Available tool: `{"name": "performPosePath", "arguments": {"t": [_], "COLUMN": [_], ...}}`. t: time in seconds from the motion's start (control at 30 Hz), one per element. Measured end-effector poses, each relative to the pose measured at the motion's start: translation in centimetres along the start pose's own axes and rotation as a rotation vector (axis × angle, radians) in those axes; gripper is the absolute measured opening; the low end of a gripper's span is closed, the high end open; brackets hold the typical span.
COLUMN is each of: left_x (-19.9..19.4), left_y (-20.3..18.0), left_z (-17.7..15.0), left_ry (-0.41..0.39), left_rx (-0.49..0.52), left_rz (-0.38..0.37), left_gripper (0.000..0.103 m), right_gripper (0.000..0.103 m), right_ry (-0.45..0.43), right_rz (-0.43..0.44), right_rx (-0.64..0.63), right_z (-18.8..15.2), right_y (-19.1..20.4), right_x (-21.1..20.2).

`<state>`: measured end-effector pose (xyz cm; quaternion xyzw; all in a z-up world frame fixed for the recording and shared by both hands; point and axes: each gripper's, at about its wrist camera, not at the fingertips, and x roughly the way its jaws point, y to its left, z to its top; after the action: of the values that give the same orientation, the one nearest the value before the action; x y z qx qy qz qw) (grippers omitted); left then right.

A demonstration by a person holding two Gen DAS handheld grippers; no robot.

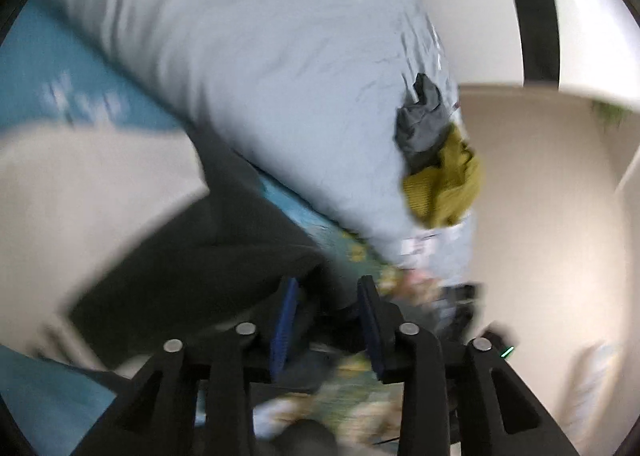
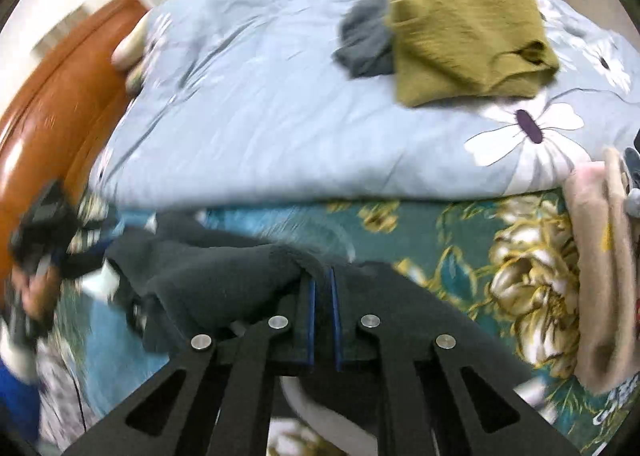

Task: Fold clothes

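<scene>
A dark grey fleece garment (image 2: 224, 276) is spread over the teal floral sheet (image 2: 420, 232). My right gripper (image 2: 322, 274) is shut on a raised fold of it, with its blue pads nearly touching. The cloth stretches left toward my left gripper (image 2: 68, 252), which is blurred and held by a hand. The left wrist view is tilted and smeared. There the dark garment (image 1: 192, 256) hangs close in front, and a thick bunch sits between the tips of the left gripper (image 1: 330, 282). Its jaws stand partly apart around that bunch.
A folded olive sweater (image 2: 468, 31) and a grey garment (image 2: 368, 39) lie on the pale blue flowered quilt (image 2: 260, 95) at the back of the bed. A wooden headboard (image 2: 52, 95) is on the left. Beige and pink clothes (image 2: 596, 256) are piled on the right.
</scene>
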<state>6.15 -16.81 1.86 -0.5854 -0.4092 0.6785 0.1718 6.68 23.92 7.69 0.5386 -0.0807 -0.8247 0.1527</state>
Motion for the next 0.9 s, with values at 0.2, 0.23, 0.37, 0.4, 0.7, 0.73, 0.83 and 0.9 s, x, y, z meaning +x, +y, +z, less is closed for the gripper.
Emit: {"name": "performPosePath", "arguments": {"t": [0.2,0.23,0.37,0.4,0.7,0.73,0.83,0.9], "left_x": [0.0,0.6,3.6,4.2,4.2,3.8,2.4,1.7], "left_y": [-2.6,-2.5,-2.0,-1.8,0.7,1.0,2.0,2.5], "left_z": [-2.6,-2.9,-3.5,-3.7,-4.6,-4.3,-3.6,-3.2], "left_ry": [-0.048,-0.027,0.024,0.038,0.037,0.025,-0.012,-0.03], "left_rx": [0.418,0.458,0.603,0.626,0.698,0.679,0.622,0.602], "left_rz": [0.316,0.331,0.476,0.511,0.594,0.572,0.509,0.485], "left_gripper": [0.053,0.055,0.059,0.059,0.056,0.055,0.043,0.04], "right_gripper": [0.007,0.007,0.007,0.007,0.026,0.034,0.043,0.044], "right_ry": [0.032,0.037,0.063,0.071,0.143,0.15,0.17,0.184], "right_rz": [0.008,0.01,0.032,0.035,0.072,0.076,0.087,0.095], "right_rx": [0.067,0.07,0.076,0.072,0.021,0.016,-0.001,-0.012], "right_z": [2.3,2.3,2.0,1.8,0.2,0.0,-0.7,-1.2], "right_y": [-1.6,-1.6,-2.4,-2.6,-3.4,-3.5,-3.8,-4.0], "right_x": [2.2,2.5,3.0,3.1,3.2,3.2,3.1,3.1]}}
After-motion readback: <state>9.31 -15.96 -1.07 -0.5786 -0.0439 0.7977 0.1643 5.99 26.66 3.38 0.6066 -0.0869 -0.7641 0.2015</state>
